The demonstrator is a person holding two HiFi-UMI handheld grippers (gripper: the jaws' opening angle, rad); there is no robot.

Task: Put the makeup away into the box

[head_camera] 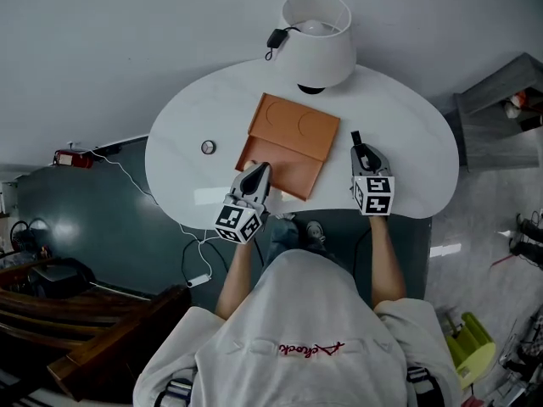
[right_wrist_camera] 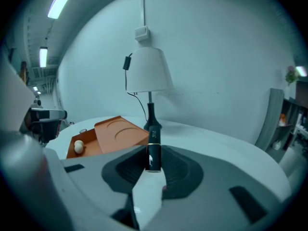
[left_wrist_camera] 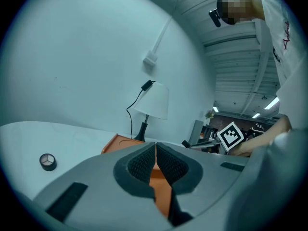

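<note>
The orange box lies open in the middle of the white table, its lid folded back toward the lamp. A pale egg-shaped sponge rests in its tray. My right gripper is to the right of the box and is shut on a slim black makeup tube, which stands upright between the pads above the tabletop. My left gripper is at the box's near left corner. Its jaws are shut with nothing between them. A small round jar sits alone left of the box.
A white-shaded lamp on a black stem stands behind the box, its cord running up the wall. The white table has a rounded edge close to my body. Cables and furniture lie on the floor to the left.
</note>
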